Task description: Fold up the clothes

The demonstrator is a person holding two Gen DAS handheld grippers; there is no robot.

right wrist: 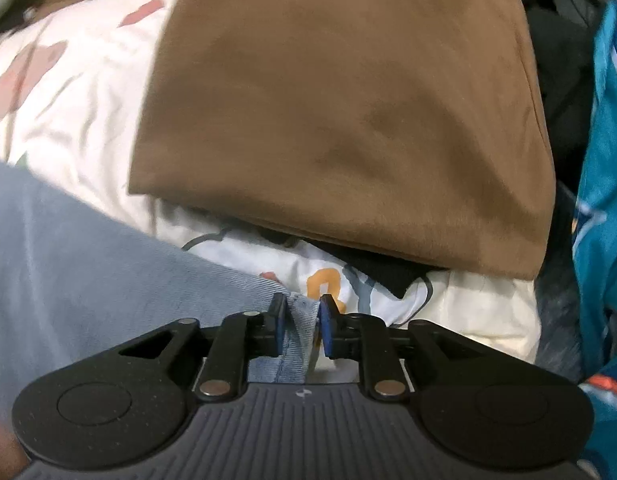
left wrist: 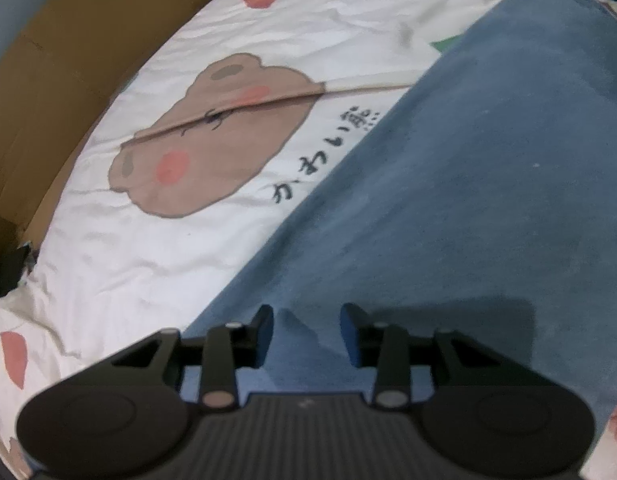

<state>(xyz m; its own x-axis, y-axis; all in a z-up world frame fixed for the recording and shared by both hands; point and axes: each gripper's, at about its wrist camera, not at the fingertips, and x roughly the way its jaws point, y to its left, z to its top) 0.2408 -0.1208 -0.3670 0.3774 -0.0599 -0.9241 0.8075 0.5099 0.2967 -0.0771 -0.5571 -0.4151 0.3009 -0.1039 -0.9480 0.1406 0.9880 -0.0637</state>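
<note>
a hem of the blue denim garment (right wrist: 88, 280) is seen between the right gripper (right wrist: 302, 326) pads, grip uncertain, while the left gripper (left wrist: 307, 334) is held apart above it.

Left hand-held gripper (left wrist: 307, 334) pointing steeply down, jaws parted, right hand-held gripper (right wrist: 302, 326) likewise, jaws narrower

Two wrist views, steeply downward, close; shared blue garment (left wrist: 448, 208), printed sheet (left wrist: 128, 264)
</note>
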